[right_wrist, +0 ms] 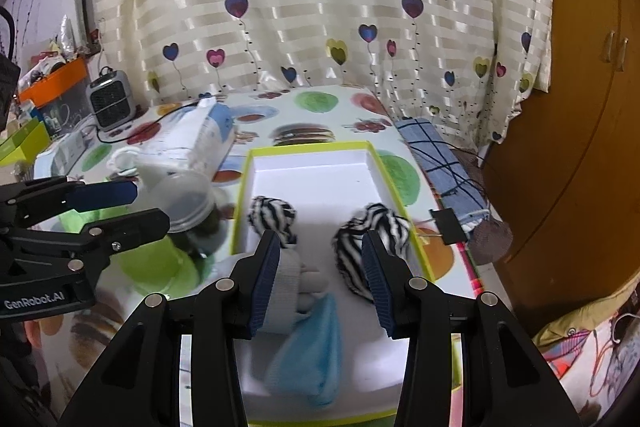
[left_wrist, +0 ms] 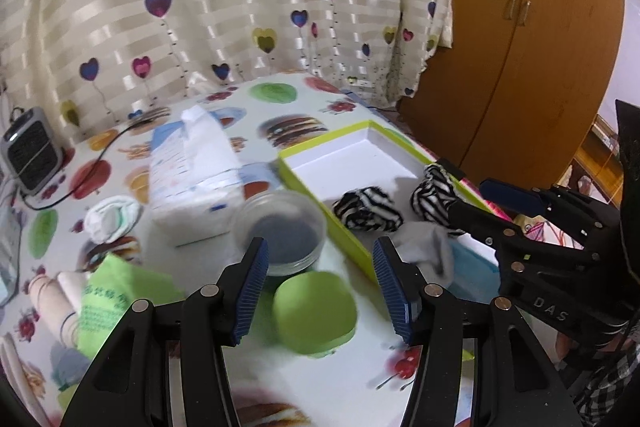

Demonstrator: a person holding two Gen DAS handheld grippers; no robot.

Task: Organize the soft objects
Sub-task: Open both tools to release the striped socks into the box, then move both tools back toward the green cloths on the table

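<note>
Right gripper (right_wrist: pixel 320 279) spread wide, levelled over the green-rimmed box (right_wrist: pixel 244 179): blue-grey sock (right_wrist: pixel 308 339) nearest, zebra sock rolls (right_wrist: pixel 372 239) at 12 o'clock beyond. Left gripper (left_wrist: pixel 320 287) also spread, above the green lid (left_wrist: pixel 316 315) on the counter (left_wrist: pixel 352 383), clear jar (left_wrist: pixel 280 227) just past it.
</note>
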